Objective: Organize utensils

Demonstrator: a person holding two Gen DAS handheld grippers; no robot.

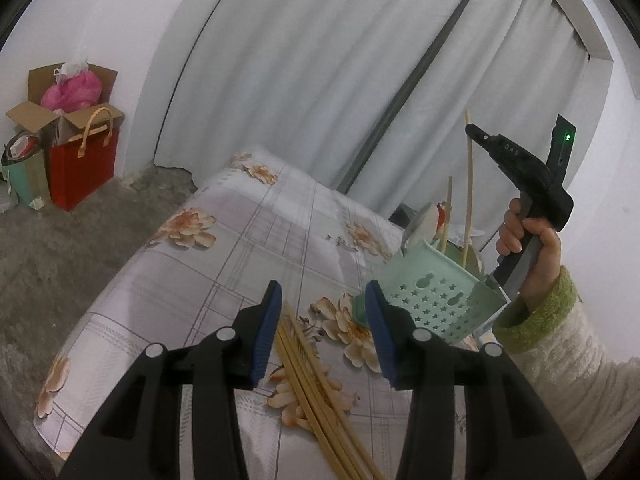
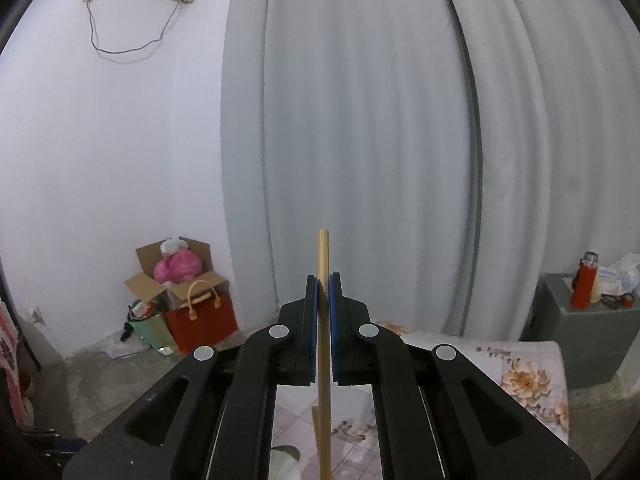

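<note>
Several bamboo chopsticks (image 1: 316,396) lie in a loose bundle on the floral tablecloth (image 1: 240,248). My left gripper (image 1: 324,286) hangs just above them, open, with its blue pads on either side of the bundle's far end and nothing gripped. A pale green perforated utensil holder (image 1: 436,300) stands to the right, with a spoon (image 1: 424,220) and a chopstick (image 1: 448,216) in it. My right gripper (image 2: 323,278) is shut on a single chopstick (image 2: 322,256). In the left wrist view this right gripper (image 1: 474,130) holds that chopstick (image 1: 470,200) upright over the holder, lower end inside it.
A person's hand (image 1: 532,240) in a green-cuffed sleeve holds the right gripper. On the floor at the left stand a red bag (image 1: 82,168) and an open cardboard box (image 1: 72,92). Grey curtains hang behind the table. A grey cabinet (image 2: 580,344) with a red flask (image 2: 584,280) stands at the right.
</note>
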